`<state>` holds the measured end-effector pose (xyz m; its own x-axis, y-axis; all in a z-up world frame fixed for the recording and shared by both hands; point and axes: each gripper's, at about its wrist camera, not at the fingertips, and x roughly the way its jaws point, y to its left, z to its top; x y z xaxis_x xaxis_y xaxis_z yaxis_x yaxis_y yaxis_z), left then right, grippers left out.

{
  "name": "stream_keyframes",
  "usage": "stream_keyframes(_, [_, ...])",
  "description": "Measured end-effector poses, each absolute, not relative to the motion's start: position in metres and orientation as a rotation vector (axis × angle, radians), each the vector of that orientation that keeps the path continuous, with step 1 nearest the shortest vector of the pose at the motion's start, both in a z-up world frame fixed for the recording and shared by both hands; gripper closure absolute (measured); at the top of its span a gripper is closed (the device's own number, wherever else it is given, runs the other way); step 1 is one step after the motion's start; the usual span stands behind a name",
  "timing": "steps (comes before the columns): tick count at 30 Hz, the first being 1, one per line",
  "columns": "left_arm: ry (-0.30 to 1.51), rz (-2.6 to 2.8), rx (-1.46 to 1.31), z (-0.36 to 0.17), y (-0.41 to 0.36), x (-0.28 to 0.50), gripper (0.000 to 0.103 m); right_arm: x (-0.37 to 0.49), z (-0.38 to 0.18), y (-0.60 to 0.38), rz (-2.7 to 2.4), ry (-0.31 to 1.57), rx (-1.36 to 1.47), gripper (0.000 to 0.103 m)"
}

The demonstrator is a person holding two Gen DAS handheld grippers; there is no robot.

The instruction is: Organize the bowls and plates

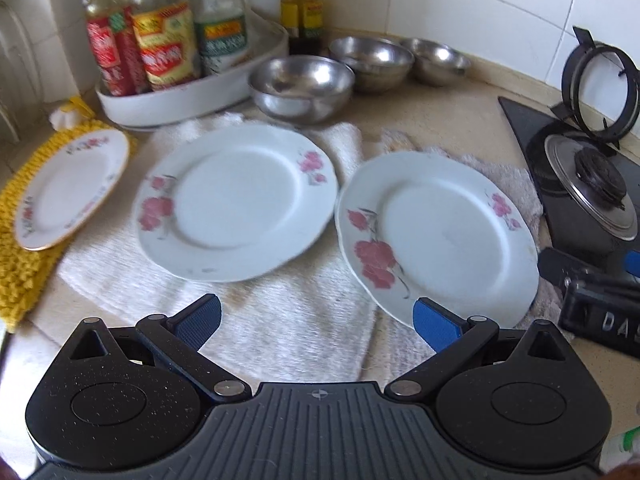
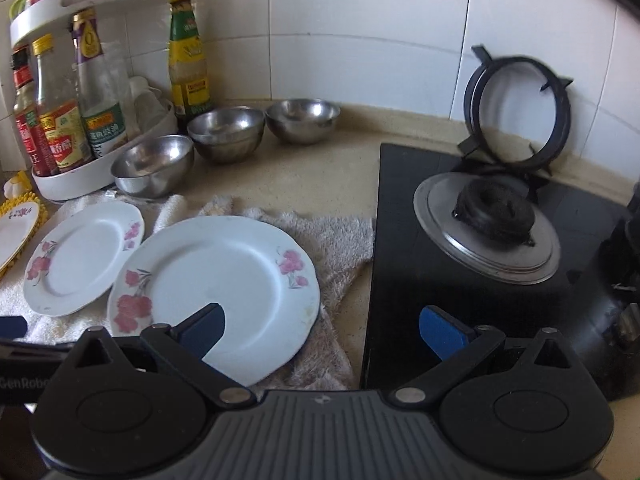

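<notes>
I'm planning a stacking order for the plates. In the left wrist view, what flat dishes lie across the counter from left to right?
Small gold-rimmed plate on the yellow mat → middle flowered plate on the white towel → right flowered plate, nearest the stove.

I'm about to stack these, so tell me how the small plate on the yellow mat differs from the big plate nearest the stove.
The small plate looks clearly smaller than the big plate. The small plate has a gold-coloured rim and little flower sprays around its border; the big plate has a plain white edge and two larger pink blossoms. The small plate rests on the yellow mat, the big plate on a white towel. Both are white, floral, empty and face up.
</notes>
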<state>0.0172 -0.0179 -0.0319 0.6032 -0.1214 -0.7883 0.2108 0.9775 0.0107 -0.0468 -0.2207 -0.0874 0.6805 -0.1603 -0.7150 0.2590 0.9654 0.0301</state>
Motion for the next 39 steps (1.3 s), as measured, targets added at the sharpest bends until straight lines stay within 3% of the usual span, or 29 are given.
stream_keyframes(6, [0.965,-0.231,0.079,-0.046,-0.033,0.038,0.0,-0.018,-0.109,-0.241,-0.128,0.844,0.159,0.006])
stream_keyframes(8, [0.988,-0.248,0.066,-0.05,-0.037,0.045,0.001,-0.008,-0.115,-0.242,-0.053,0.872,0.189,0.023])
stream_keyframes(11, [1.032,-0.292,0.024,-0.056,-0.038,0.056,0.006,0.006,-0.122,-0.247,0.036,0.917,0.255,0.039])
stream_keyframes(15, [1.034,-0.324,-0.03,-0.056,-0.038,0.062,0.004,0.014,-0.125,-0.253,0.115,0.934,0.265,0.039])
stream_keyframes(19, [1.031,-0.428,-0.032,-0.052,-0.041,0.059,0.011,0.015,-0.122,-0.261,0.184,0.952,0.264,0.042])
stream_keyframes(27, [1.049,-0.478,-0.024,-0.053,-0.053,0.064,0.006,0.017,-0.117,-0.274,0.252,0.948,0.259,0.045])
stream_keyframes(29, [1.024,-0.5,-0.041,-0.047,-0.054,0.062,0.005,0.013,-0.106,-0.277,0.3,0.907,0.263,0.058])
stream_keyframes(31, [1.004,-0.499,-0.031,-0.043,-0.058,0.063,0.004,0.015,-0.101,-0.279,0.294,0.892,0.241,0.055])
stream_keyframes(32, [1.008,-0.503,-0.014,-0.044,-0.062,0.065,0.001,0.019,-0.104,-0.281,0.27,0.914,0.228,0.046])
stream_keyframes(34, [1.022,-0.504,0.029,-0.052,-0.07,0.067,0.001,0.024,-0.115,-0.288,0.249,0.956,0.251,0.046])
stream_keyframes(37, [1.047,-0.468,0.05,-0.059,-0.065,0.069,0.011,0.027,-0.121,-0.292,0.265,0.958,0.301,0.045])
stream_keyframes(39, [1.025,-0.462,0.057,-0.05,-0.055,0.067,0.009,0.03,-0.116,-0.288,0.274,0.932,0.276,0.043])
